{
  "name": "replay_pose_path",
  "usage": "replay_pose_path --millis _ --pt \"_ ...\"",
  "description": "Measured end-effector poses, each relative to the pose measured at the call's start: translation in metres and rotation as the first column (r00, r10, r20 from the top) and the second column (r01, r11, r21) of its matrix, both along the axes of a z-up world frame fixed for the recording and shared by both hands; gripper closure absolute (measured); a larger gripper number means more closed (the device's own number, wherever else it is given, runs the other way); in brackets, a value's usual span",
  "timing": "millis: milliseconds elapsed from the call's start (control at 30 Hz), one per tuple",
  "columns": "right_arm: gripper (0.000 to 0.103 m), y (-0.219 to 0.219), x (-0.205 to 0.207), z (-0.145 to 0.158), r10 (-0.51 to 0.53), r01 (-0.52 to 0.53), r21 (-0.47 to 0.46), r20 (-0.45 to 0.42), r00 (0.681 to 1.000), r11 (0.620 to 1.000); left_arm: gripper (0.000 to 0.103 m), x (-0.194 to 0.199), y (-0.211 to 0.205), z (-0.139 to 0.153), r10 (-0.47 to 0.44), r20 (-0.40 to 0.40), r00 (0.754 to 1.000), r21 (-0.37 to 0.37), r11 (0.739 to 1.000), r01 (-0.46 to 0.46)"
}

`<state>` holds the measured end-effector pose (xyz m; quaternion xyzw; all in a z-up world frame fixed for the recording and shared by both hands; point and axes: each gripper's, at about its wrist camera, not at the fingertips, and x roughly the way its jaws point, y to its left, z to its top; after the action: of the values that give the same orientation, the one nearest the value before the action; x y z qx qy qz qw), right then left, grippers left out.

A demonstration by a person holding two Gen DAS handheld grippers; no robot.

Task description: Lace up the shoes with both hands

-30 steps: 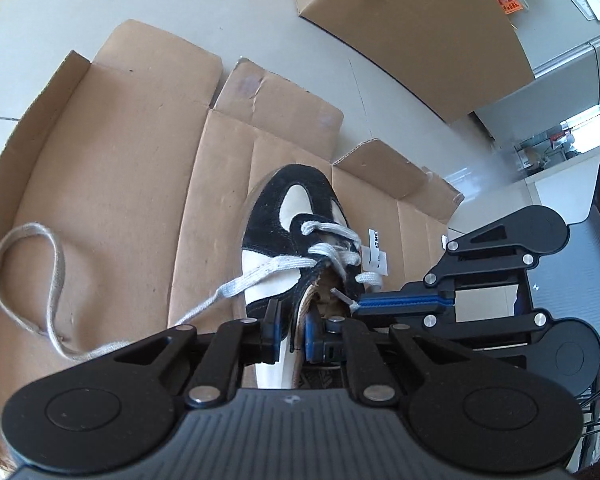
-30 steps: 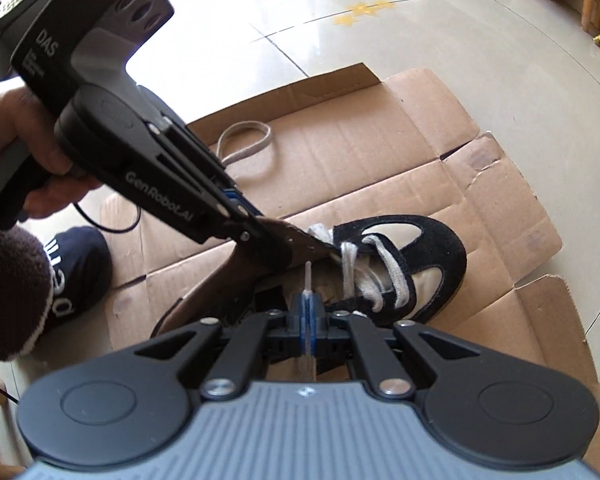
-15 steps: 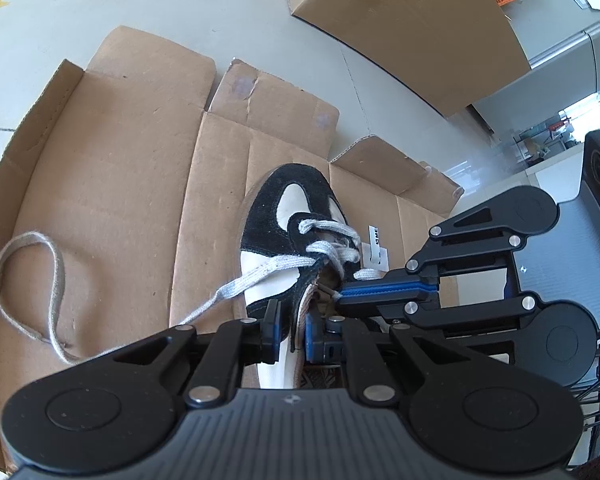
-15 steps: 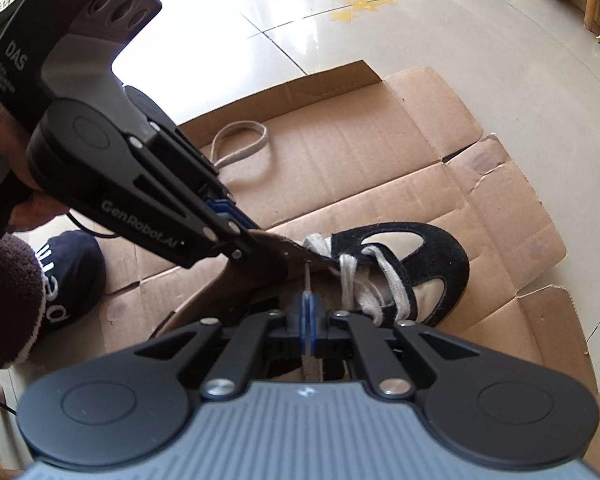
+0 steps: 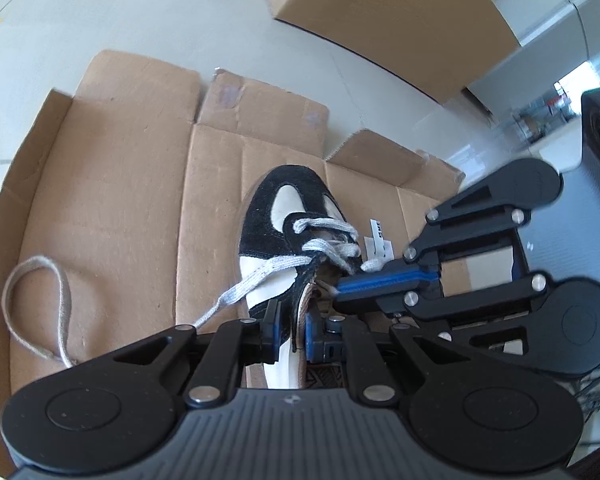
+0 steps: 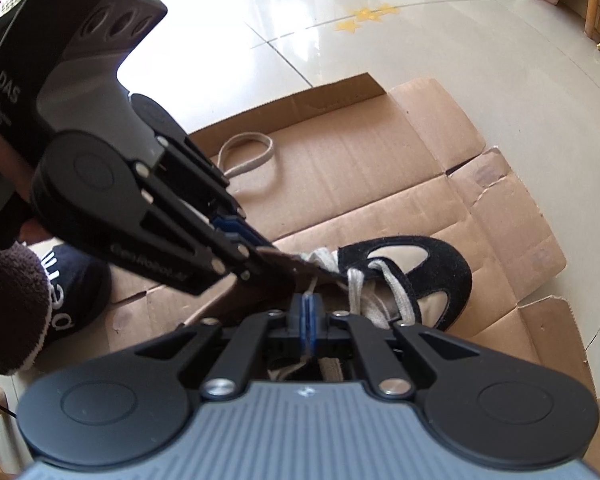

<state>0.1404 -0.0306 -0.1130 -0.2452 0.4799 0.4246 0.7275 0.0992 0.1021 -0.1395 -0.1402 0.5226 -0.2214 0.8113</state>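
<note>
Since the earlier frames the right gripper [image 5: 342, 292] has been brought closer to the eyelets. The shoe [image 5: 296, 240], on flattened cardboard [image 5: 120, 200], is clamped at its side flap by the left gripper [image 5: 291, 330]; the lace tip [image 6: 309, 294] is pinched at twelve o'clock of the right pads. Threading is judged next; the target eyelet is hidden.

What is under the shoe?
The shoe lies on flattened cardboard, which is spread over a tiled floor. The cardboard directly beneath the sole is covered, so nothing there can be checked.
</note>
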Motion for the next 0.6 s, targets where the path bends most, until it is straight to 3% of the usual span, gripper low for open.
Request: replay_pose_path --millis 167,267,367,433,533,600 --pt "0.101 0.001 0.001 -0.002 0.009 -0.008 -0.009 0.019 1.0 1.0 0.092 -0.003 -0.01 0.005 -0.067 0.038 0.997 0.053 0.996 0.065" --pt "0.101 0.002 0.001 -0.003 0.019 -0.019 -0.006 0.027 0.999 1.0 0.085 -0.003 -0.012 0.008 -0.09 0.04 0.995 0.056 0.995 0.088" --pt "0.101 0.001 0.002 -0.003 0.036 -0.036 0.002 0.037 0.999 0.999 0.081 0.001 0.006 0.01 -0.032 -0.008 0.999 -0.069 0.997 0.031" --pt "0.101 0.001 0.003 -0.004 0.045 -0.046 0.008 0.039 0.998 0.999 0.081 0.006 0.021 0.007 0.034 -0.056 0.998 -0.164 0.986 -0.043" --pt "0.101 0.001 0.005 -0.004 0.05 -0.05 0.005 0.036 0.998 0.999 0.081 0.012 0.037 -0.005 0.118 -0.147 0.982 -0.262 0.953 -0.153" --pt "0.101 0.0 0.005 -0.004 0.054 -0.054 0.006 0.029 0.998 0.999 0.081 0.016 0.047 -0.019 0.182 -0.218 0.959 -0.315 0.916 -0.246"
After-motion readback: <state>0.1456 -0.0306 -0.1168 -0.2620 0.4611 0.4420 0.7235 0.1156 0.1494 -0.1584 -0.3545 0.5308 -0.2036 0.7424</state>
